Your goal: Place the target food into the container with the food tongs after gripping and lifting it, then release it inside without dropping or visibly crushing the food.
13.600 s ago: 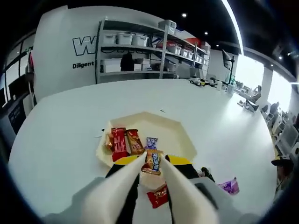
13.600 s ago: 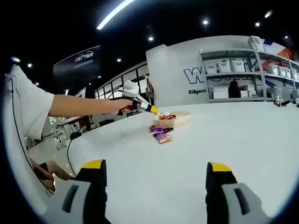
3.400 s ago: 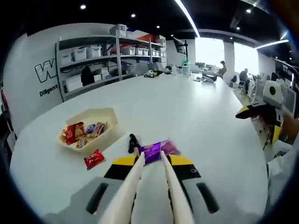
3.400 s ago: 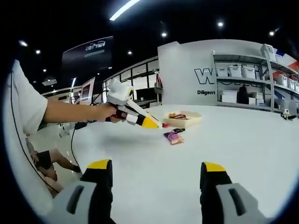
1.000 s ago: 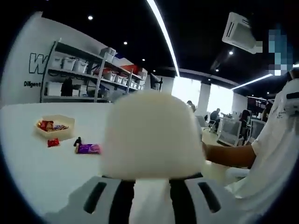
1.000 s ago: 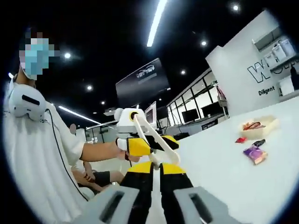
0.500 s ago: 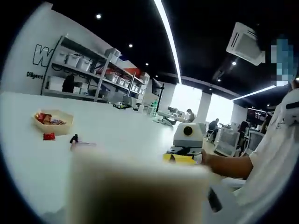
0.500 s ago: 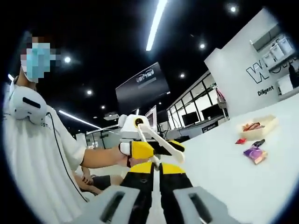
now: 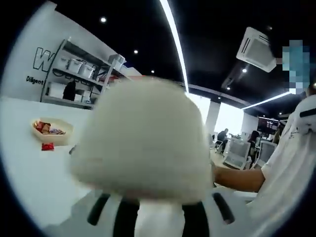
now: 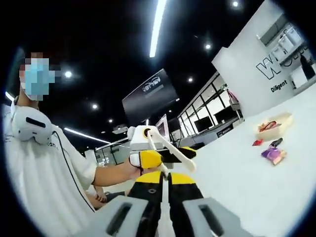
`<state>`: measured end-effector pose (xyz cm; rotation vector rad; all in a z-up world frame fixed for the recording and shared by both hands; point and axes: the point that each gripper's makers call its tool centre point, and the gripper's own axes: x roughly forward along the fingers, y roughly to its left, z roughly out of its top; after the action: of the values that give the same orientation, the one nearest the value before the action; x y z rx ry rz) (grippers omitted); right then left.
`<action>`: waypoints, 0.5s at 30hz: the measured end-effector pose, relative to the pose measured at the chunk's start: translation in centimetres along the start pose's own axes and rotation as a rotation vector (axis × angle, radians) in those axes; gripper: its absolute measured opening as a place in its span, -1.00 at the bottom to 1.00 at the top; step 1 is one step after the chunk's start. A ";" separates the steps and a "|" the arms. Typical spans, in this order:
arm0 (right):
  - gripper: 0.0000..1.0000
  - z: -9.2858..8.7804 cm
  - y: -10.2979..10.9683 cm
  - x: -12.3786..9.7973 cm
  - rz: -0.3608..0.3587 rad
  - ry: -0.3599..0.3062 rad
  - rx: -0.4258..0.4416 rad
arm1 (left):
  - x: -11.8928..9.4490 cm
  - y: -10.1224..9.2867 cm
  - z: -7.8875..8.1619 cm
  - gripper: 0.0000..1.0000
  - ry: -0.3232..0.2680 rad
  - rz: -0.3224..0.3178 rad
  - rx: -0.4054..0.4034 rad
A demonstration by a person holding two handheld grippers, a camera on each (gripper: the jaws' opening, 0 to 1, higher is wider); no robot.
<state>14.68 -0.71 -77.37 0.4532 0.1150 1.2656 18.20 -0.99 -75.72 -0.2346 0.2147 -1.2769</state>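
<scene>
The white food tongs [image 9: 143, 133] loom as a big blur right in front of the left gripper view. They rise from between the black jaws of my left gripper [image 9: 159, 215], which is shut on them. In the right gripper view, a hand holds the left gripper [image 10: 178, 153] with the tongs [image 10: 171, 148] sticking out. One tong arm runs down into the slit of my right gripper [image 10: 164, 176], whose jaws are shut on it. The beige container [image 10: 274, 124] with wrapped snacks sits far off. A red packet [image 10: 257, 142], a black one [image 10: 275, 143] and purple ones [image 10: 273, 155] lie beside it.
The container [image 9: 53, 133] and red packet [image 9: 48, 146] lie far left on the white table [image 9: 29, 173]. The person's forearm [image 9: 237, 178] and white sleeve [image 9: 291, 163] are at the right. Shelves with bins [image 9: 74, 74] stand behind.
The blurred tongs have risen from the bottom of the left gripper view and cover its middle again. Both views have tilted slightly. The right gripper stays shut at the tongs.
</scene>
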 end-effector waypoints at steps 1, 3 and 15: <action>-1.00 0.0 0.0 0.0 0.003 0.001 0.003 | 0.0 0.0 0.0 -0.40 0.000 0.001 0.002; -1.00 -0.2 0.3 0.0 0.016 0.009 0.016 | 0.1 -0.2 0.2 -0.39 -0.012 -0.005 -0.011; -1.00 -0.5 0.1 -0.2 -0.019 0.036 -0.015 | 1.1 -0.6 0.6 -0.47 -0.018 0.026 0.026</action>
<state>14.36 -0.77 -77.88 0.4155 0.1402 1.2557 18.16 -2.16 -75.04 -0.2201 0.1846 -1.2503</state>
